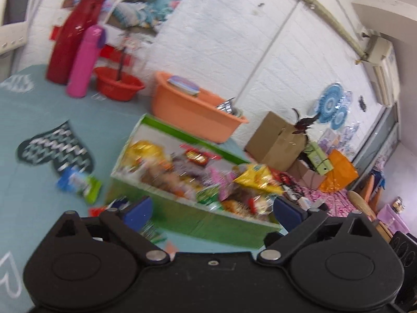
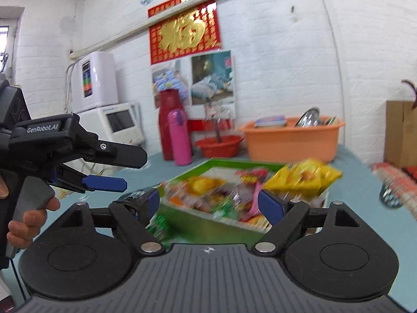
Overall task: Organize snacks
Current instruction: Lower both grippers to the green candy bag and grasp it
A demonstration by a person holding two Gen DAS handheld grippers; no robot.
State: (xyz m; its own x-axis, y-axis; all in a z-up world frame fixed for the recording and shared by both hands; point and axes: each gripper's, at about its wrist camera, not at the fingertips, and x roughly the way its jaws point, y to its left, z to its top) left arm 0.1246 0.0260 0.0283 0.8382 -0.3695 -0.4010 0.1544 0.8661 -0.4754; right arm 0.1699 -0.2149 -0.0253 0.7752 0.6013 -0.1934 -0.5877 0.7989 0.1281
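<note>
A green cardboard box stands on the teal table, heaped with mixed snack packets; a yellow packet lies at its right end. My left gripper is open just short of the box's near wall, with nothing between its blue pads. Left of the box a blue-and-green packet lies loose on the cloth. In the right wrist view my right gripper is also open and empty before the same box, the yellow packet sticking up at the right. The left gripper shows at the left, held by a hand.
Behind the box stand an orange tub with dishes, a red basin, a pink flask and a red flask. A brown carton sits past the table's right end. A small green packet lies near my right gripper's left finger.
</note>
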